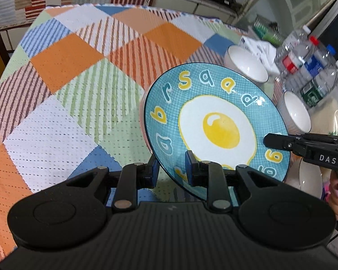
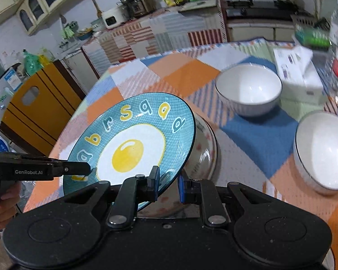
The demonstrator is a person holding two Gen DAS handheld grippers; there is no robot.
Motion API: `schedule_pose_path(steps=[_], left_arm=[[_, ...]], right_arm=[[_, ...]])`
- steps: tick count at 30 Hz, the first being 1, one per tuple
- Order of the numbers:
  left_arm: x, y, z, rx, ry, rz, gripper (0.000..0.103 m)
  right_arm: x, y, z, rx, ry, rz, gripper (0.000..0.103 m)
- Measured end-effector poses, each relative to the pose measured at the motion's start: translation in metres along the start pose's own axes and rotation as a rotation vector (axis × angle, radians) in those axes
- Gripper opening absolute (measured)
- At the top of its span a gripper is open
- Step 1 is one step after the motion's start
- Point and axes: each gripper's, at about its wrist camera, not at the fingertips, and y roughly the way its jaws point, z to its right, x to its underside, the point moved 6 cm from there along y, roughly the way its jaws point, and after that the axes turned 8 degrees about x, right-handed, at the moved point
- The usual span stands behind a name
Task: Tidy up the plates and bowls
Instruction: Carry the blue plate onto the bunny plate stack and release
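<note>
The blue plate (image 1: 216, 130) with the egg picture is held in the air over the table (image 1: 67, 85), tilted, with its face turned toward both cameras. The left gripper (image 1: 172, 168) is closed on the plate's near rim, one pad on the face and one behind. The right gripper (image 2: 167, 183) is closed on the rim at another place, and in the left view its black finger lies against the right side of the plate. So the plate hangs between the two hands, each equally near, and the rim runs across both grips.

Under the plate, in the right view, a second plate (image 2: 205, 148) with red marks lies on the table, partly hidden. It seems the likely place to put the blue one, just below and slightly to the right.

Two white bowls stand further right: the far bowl (image 2: 249, 90) and the near bowl (image 2: 322, 150), both apart from the plates. Bottles (image 1: 308, 67) and a tissue pack (image 2: 297, 72) crowd the right edge. To the left the cloth is free, with good room for moving.
</note>
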Motion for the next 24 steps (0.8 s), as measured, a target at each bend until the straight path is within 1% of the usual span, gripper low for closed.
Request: schedule_pose_path(steps=[3, 6, 11, 17, 22, 24], left_arm=[[0.001, 0.004, -0.001, -0.012, 0.009, -0.015, 0.022], [0.001, 0.009, -0.004, -0.008, -0.013, -0.042, 0.022], [0.0, 0.017, -0.008, -0.025, -0.032, -0.057, 0.023], [-0.003, 0.024, -0.009, -0.034, -0.044, -0.066, 0.024], [-0.001, 0.025, -0.01, -0.027, -0.038, -0.068, 0.024], [0.0, 0.027, -0.006, -0.038, -0.015, -0.067, 0.024]], right_arm=[[0.006, 0.008, 0.002, 0.01, 0.006, -0.019, 0.021], [0.007, 0.013, 0.004, 0.022, 0.003, -0.032, 0.021], [0.008, 0.018, 0.001, 0.064, -0.03, -0.052, 0.022], [0.007, 0.021, -0.005, 0.14, -0.075, -0.071, 0.023], [0.004, 0.02, -0.011, 0.189, -0.116, -0.067, 0.026], [0.006, 0.021, -0.016, 0.243, -0.161, -0.084, 0.029]])
